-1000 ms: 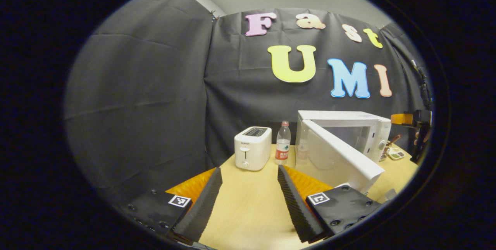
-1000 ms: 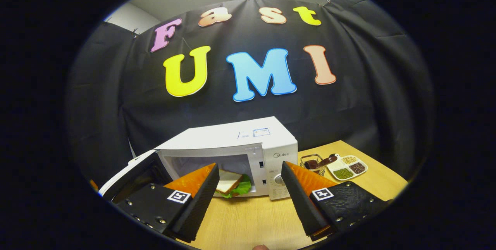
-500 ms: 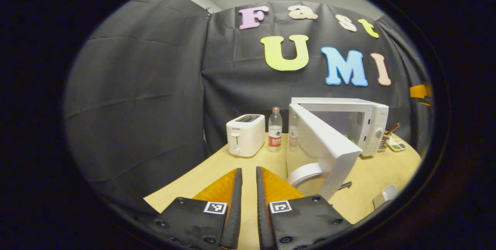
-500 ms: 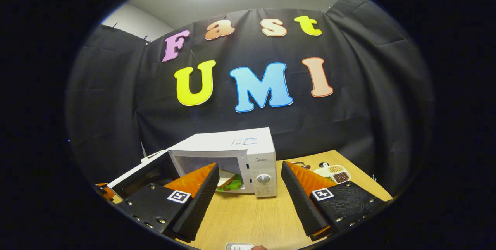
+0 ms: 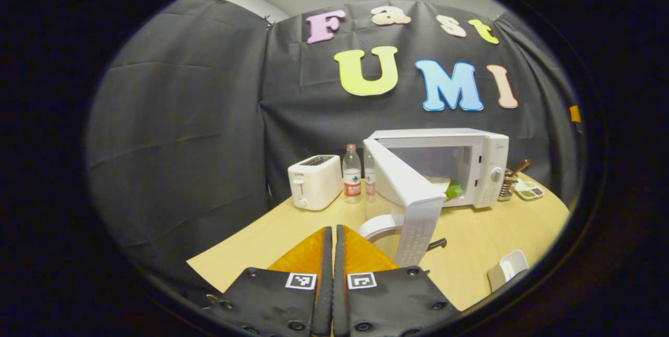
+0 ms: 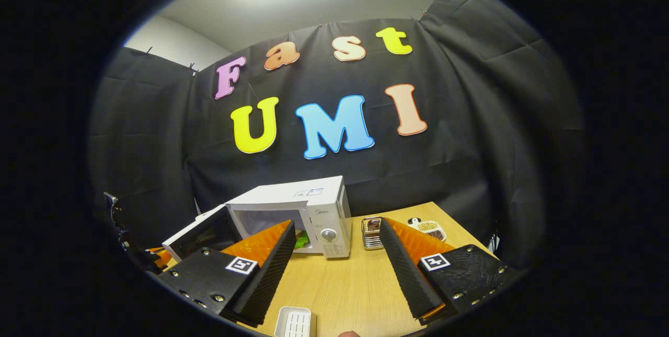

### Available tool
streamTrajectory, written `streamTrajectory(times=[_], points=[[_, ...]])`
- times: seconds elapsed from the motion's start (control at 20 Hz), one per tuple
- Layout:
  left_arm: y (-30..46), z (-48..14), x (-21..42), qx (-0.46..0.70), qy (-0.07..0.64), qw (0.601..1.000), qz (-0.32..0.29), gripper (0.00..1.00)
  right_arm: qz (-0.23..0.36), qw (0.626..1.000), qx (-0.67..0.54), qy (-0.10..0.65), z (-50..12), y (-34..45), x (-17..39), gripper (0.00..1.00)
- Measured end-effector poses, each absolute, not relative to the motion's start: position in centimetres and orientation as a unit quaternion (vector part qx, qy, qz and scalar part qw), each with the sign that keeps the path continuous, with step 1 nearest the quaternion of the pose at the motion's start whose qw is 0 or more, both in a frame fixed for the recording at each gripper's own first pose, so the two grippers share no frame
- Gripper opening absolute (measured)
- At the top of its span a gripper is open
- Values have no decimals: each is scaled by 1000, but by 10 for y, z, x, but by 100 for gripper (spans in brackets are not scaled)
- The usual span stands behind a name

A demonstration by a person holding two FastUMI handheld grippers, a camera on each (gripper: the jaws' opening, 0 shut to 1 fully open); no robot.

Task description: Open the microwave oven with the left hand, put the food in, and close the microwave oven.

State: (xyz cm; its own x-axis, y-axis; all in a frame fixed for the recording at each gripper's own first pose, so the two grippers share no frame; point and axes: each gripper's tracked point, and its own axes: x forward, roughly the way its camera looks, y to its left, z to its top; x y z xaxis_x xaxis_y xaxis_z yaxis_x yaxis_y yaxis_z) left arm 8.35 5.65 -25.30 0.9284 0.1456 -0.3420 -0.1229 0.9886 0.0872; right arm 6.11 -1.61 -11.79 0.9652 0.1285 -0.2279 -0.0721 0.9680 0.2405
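The white microwave (image 5: 460, 143) stands at the back of the wooden table with its door (image 5: 405, 196) swung out to the left. A sandwich (image 5: 448, 188) with green lettuce lies inside the cavity. My left gripper (image 5: 333, 230) is shut with nothing between its fingers, low over the table in front of and left of the door's edge. In the right gripper view the microwave (image 6: 313, 204) sits farther off, the door (image 6: 201, 231) open and a bit of the sandwich (image 6: 301, 241) showing. My right gripper (image 6: 337, 223) is open and empty, well back from the oven.
A white toaster (image 5: 313, 188) and a water bottle (image 5: 352, 180) stand left of the microwave. A wire basket (image 6: 372, 232) and a divided snack plate (image 6: 431, 228) sit to its right. A small white ribbed tray (image 6: 293, 321) lies near the table's front edge.
My left gripper went from open to shut and drew back from the door. My right gripper pulled away from the microwave, staying open; the sandwich stays inside.
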Motion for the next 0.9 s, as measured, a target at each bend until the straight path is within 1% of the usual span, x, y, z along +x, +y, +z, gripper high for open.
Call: streamTrajectory(times=[0.05, 0.1, 0.25, 0.3, 0.5, 0.55, 0.6, 0.65, 0.7, 0.8, 0.85, 0.9], points=[[47, -252, 85, 38, 177, 982, 61, 8, 49, 984, 119, 123, -119, -19, 57, 98], [35, -251, 87, 42, 176, 982, 50, 3, 48, 983, 124, 124, -117, -21, 55, 98], [1, -250, 98, 45, 179, 983, 14, 4, 48, 981, 132, 131, -118, -23, 56, 98], [-12, -252, 103, 42, 180, 983, 0, 8, 46, 981, 133, 130, -116, -24, 57, 98], [-67, -252, 120, 47, 180, 980, -63, 7, 41, 983, 131, 124, -109, -22, 56, 98], [-82, -254, 126, 47, 181, 979, -84, 4, 36, 983, 130, 123, -108, -23, 56, 98], [-94, -256, 132, 51, 181, 977, -102, 7, 31, 983, 130, 123, -107, -24, 58, 98], [-105, -256, 137, 53, 180, 975, -119, 5, 27, 983, 130, 124, -107, -22, 59, 98], [-116, -257, 144, 54, 181, 973, -136, 10, 23, 983, 131, 123, -107, -22, 61, 98], [-130, -257, 157, 51, 179, 969, -160, 12, 15, 984, 128, 124, -106, -20, 66, 98], [-136, -259, 165, 48, 178, 968, -169, 18, 10, 984, 125, 123, -105, -19, 67, 98], [-141, -258, 172, 43, 177, 967, -176, 18, 5, 985, 121, 121, -103, -19, 69, 98]])
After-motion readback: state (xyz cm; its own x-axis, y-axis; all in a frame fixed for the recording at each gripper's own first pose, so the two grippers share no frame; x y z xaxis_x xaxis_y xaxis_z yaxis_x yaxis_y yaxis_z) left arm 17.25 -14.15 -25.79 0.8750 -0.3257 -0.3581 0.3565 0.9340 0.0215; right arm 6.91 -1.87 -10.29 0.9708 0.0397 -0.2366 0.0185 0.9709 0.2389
